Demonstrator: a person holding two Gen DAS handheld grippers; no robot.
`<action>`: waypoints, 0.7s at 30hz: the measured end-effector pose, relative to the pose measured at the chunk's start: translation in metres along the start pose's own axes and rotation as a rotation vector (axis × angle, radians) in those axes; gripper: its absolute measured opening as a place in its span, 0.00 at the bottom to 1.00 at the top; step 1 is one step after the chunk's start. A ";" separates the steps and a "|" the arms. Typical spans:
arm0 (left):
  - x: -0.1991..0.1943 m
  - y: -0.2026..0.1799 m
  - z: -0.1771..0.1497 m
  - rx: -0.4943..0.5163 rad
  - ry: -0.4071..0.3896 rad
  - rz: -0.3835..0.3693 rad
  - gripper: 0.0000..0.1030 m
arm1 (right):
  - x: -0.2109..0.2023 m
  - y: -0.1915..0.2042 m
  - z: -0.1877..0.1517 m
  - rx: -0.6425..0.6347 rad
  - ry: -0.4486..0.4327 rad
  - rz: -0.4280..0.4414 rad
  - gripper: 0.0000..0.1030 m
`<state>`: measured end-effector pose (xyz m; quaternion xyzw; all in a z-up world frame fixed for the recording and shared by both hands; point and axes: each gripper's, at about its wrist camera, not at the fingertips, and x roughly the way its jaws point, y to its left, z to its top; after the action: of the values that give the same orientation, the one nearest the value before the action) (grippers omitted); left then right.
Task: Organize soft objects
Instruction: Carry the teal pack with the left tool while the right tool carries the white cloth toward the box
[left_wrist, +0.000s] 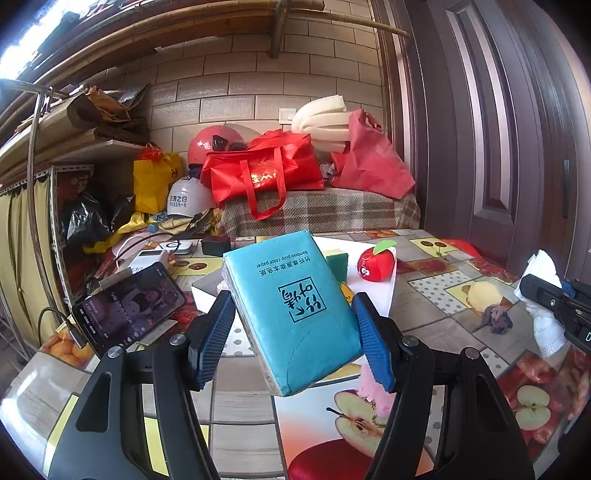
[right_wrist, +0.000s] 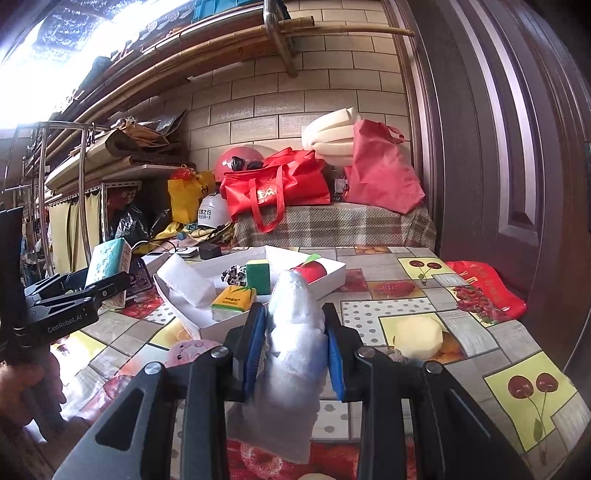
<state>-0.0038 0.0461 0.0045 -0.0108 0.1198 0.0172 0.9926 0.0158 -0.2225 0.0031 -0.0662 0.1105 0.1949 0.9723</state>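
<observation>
Fruit-print table (right_wrist: 424, 306): white box (right_wrist: 334, 275) rim beyond held tissue pack (left_wrist: 291, 310).

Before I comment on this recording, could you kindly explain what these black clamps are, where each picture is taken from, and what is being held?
There is no robot here. A person holds a two-finger clamp in each hand, and each clamp carries a wide-angle camera looking forward along its fingers.

The left camera's picture shows the left gripper closed on a teal tissue pack, held tilted above the table. The other picture shows the right gripper pinching a white cloth.

Each clamp also appears at the edge of the other's picture.

On the fruit-patterned tablecloth lies an open white box containing a green sponge, a red apple toy and a small yellow-green tissue packet. Outside it are a yellow sponge, a pink fluffy thing and a phone.
</observation>
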 end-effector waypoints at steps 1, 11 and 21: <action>0.000 0.000 0.000 0.002 0.002 0.001 0.64 | 0.002 0.003 0.000 -0.003 0.002 0.007 0.30; 0.002 0.001 -0.002 0.004 0.011 0.005 0.64 | 0.031 0.034 0.006 -0.026 0.009 0.067 0.30; 0.008 0.001 -0.005 0.011 0.031 0.013 0.64 | 0.043 0.039 0.009 -0.027 0.015 0.070 0.30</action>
<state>0.0024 0.0473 -0.0018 -0.0051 0.1351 0.0226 0.9906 0.0408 -0.1693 -0.0019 -0.0770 0.1175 0.2296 0.9631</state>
